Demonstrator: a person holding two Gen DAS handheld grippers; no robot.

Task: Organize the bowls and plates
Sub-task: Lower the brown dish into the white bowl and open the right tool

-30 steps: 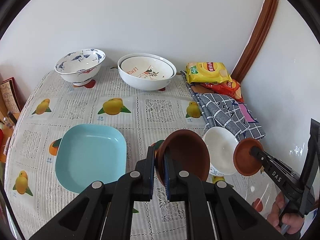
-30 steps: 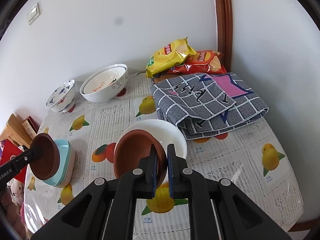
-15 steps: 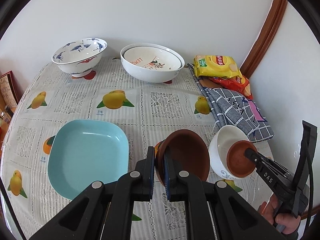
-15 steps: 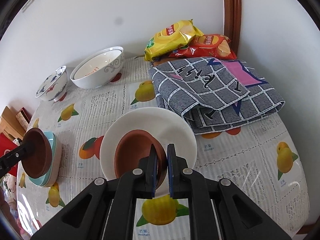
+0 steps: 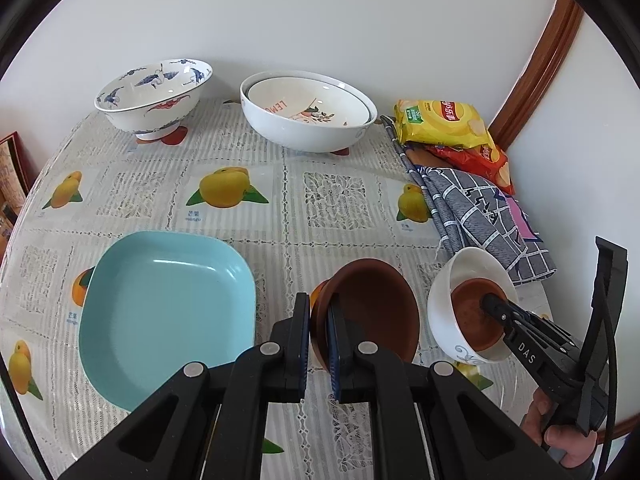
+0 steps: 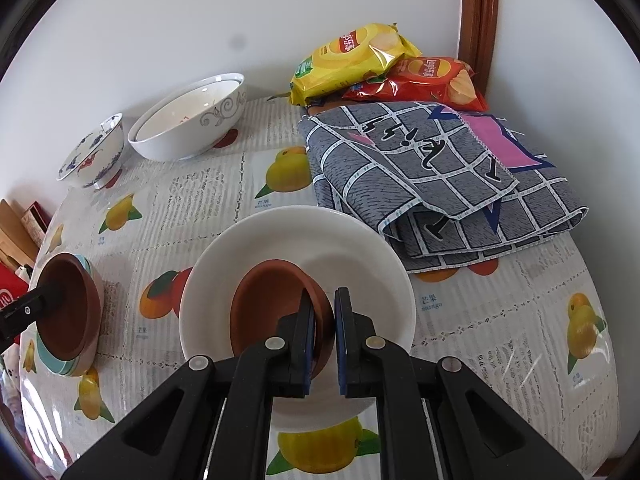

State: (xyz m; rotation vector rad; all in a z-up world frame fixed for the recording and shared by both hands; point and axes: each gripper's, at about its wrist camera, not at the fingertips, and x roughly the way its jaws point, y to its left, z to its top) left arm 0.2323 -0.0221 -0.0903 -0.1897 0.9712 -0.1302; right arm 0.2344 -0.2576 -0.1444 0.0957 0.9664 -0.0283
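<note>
Brown dishes, two: each tool (image 5: 318, 334) (image 6: 322, 334) pinches one; three white bowls.

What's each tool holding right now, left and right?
Left tool: closed on the rim of a brown bowl, held near the teal plate.
Right tool: closed on a smaller brown bowl, inside the white bowl.

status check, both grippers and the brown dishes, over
Left gripper shut on brown bowl, beside blue plate. Right gripper shut on brown saucer inside white bowl. Nothing blocking.

Bright, even daylight, soft shadows, glare on the glossy tablecloth (image 6: 516, 360), strong fisheye bending toward dark corners.
</note>
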